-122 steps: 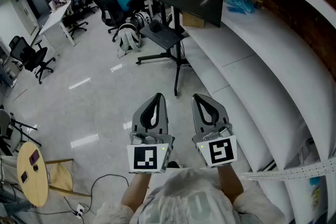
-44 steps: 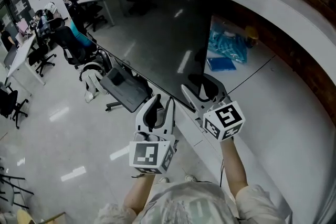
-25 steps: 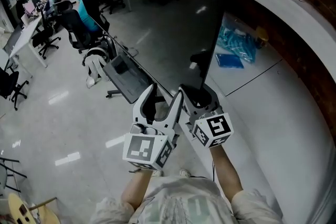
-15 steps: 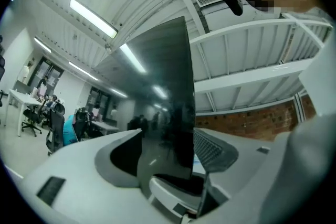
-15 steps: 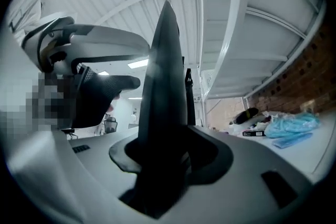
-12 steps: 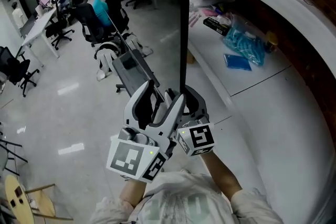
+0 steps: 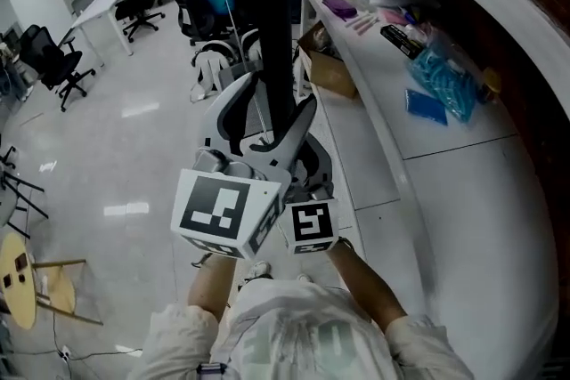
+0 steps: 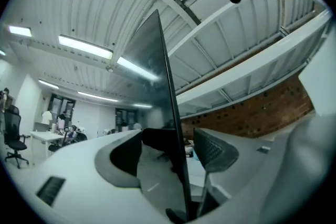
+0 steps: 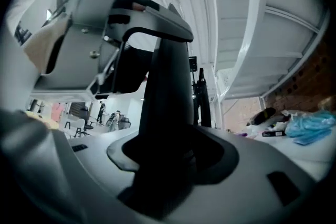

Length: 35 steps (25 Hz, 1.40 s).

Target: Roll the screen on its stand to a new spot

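Observation:
The screen stands edge-on in the head view, a dark upright band running up from my grippers. My left gripper straddles its lower edge with a jaw on each side. In the left gripper view the thin panel runs between the jaws of the left gripper; a small gap shows at the right pad, so it is open. My right gripper sits below, mostly hidden; only its marker cube shows. In the right gripper view the dark screen edge fills the gap of the right gripper, whose jaws are opening.
A curved white counter runs along the right with blue bags and small items on it. A cardboard box sits at its foot. Office chairs, a backpack and a round wooden stool stand to the left.
The screen has swung from face-on to edge-on in the head view. My left gripper has risen toward the camera and now covers the right one. The surroundings have shifted as the person moved.

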Tool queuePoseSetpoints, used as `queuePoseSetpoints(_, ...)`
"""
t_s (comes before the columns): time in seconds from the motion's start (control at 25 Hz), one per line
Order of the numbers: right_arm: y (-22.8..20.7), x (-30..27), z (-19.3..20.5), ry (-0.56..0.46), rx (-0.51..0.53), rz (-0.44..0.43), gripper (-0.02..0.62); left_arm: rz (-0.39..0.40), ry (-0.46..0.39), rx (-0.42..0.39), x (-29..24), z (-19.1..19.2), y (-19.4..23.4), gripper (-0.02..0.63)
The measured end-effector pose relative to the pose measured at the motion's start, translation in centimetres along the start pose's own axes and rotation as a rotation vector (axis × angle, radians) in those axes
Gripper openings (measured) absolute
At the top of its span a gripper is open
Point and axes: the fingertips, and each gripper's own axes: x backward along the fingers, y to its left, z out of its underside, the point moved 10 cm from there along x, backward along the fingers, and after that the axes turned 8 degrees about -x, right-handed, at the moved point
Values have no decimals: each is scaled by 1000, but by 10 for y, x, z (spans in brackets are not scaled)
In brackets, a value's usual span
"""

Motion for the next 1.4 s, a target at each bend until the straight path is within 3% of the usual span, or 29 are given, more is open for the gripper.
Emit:
queuePoseSetpoints(0.08, 15, -2, 1, 2, 8, -28, 236, -33, 37, 39, 5, 5, 16, 301)
queuePoseSetpoints(0.2, 36, -4, 1, 13, 20, 2, 238, -38, 116, 62, 5, 16, 34, 310)
queuePoseSetpoints(0.48, 48, -16, 5, 14, 36, 53, 236, -37, 30, 116, 9, 25, 50, 310)
queuePoseSetpoints(1.08, 124, -44, 18, 23, 64, 189, 216, 47, 32, 109, 53, 27, 113, 304)
queuePoseSetpoints(1.4, 189, -36, 22, 9, 59, 205, 225, 70, 27, 125, 111, 20, 138, 284)
